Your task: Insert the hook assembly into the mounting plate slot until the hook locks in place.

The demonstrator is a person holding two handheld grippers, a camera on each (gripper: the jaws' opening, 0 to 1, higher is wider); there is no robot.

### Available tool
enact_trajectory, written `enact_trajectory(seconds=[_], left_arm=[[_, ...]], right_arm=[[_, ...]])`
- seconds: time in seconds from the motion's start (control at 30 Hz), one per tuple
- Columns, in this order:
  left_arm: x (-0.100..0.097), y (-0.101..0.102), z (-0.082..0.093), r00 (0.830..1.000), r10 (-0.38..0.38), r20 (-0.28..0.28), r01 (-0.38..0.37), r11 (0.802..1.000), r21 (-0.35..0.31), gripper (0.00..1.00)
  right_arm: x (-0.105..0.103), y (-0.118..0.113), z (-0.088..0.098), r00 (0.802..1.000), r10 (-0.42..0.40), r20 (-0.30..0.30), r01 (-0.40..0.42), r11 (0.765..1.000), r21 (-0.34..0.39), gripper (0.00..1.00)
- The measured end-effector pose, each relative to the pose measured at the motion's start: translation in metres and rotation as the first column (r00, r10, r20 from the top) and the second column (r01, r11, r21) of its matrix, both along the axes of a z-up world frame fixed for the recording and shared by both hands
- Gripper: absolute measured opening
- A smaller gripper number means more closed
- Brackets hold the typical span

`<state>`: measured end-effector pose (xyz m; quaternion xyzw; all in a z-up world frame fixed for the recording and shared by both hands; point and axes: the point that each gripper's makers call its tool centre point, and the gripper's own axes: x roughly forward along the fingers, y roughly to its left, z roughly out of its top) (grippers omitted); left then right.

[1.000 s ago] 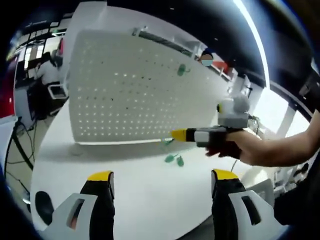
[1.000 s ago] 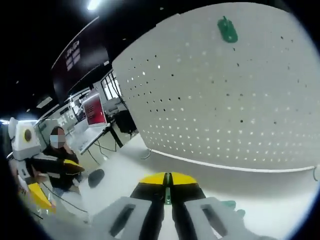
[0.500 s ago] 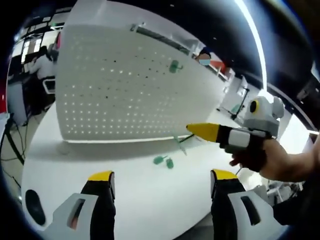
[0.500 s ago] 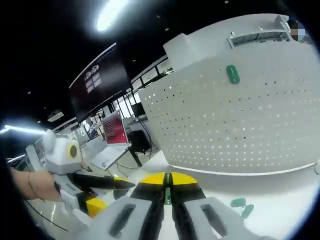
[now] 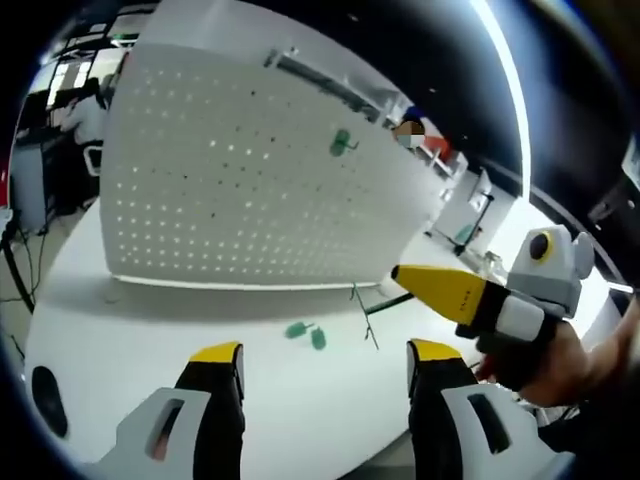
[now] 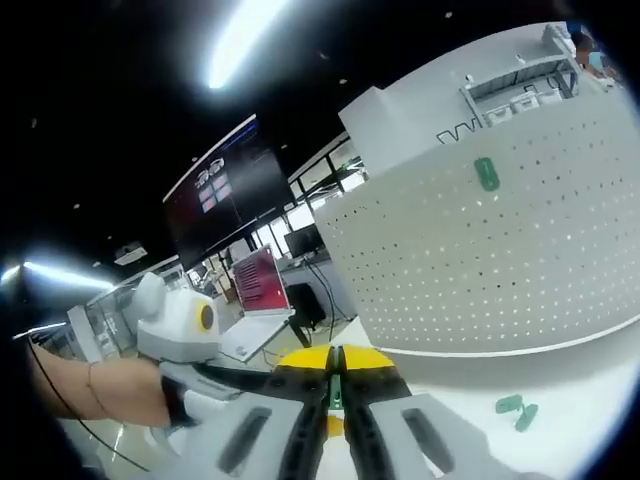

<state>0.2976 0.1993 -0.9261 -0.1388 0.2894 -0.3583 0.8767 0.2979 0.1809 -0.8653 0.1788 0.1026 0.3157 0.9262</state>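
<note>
A white pegboard mounting plate (image 5: 240,180) (image 6: 500,270) stands upright on the white table (image 5: 150,330). One green hook (image 5: 342,142) (image 6: 486,172) hangs high on it. Two loose green hooks (image 5: 304,333) (image 6: 515,410) lie on the table in front of the board. My right gripper (image 5: 400,272) (image 6: 335,354), held by a hand (image 5: 545,365), is shut on a thin green hook piece (image 6: 335,386) and stays well short of the board. My left gripper (image 5: 325,352) (image 6: 262,380) is open with nothing between its jaws, low over the table's near side.
A thin dark cable (image 5: 385,302) lies on the table by the board's right end. A black round object (image 5: 42,385) sits at the table's left edge. Behind the board are desks, a laptop with a red screen (image 6: 258,285) and seated people.
In the left gripper view the right gripper has drawn back down and to the right, away from the board, still shut. In the right gripper view the left gripper has come closer.
</note>
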Motion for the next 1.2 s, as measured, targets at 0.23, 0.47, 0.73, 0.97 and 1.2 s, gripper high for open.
enact_trajectory(seconds=[0.23, 0.47, 0.73, 0.97, 1.2], left_arm=[[0.003, 0.001, 0.017, 1.0, 0.005, -0.003, -0.005, 0.997, -0.076, 0.49], [0.001, 0.003, 0.022, 1.0, 0.003, -0.007, -0.003, 0.994, -0.109, 0.35], [-0.002, 0.003, 0.023, 1.0, 0.001, -0.025, -0.004, 0.993, -0.119, 0.24], [-0.003, 0.0, 0.028, 0.999, -0.007, -0.036, 0.001, 0.987, -0.158, 0.1], [-0.008, 0.0, 0.026, 0.999, -0.027, -0.026, 0.023, 0.991, -0.135, 0.04]], right_arm=[[-0.006, 0.013, 0.012, 0.998, 0.027, 0.049, -0.028, 1.0, 0.013, 0.0], [-0.006, 0.017, 0.021, 0.996, 0.035, 0.08, -0.037, 0.999, 0.025, 0.0], [-0.009, 0.023, 0.022, 0.995, 0.05, 0.086, -0.053, 0.998, 0.037, 0.0], [-0.01, 0.027, 0.022, 0.994, 0.057, 0.089, -0.061, 0.997, 0.038, 0.0], [-0.013, 0.031, 0.019, 0.994, 0.07, 0.086, -0.073, 0.997, 0.025, 0.0]])
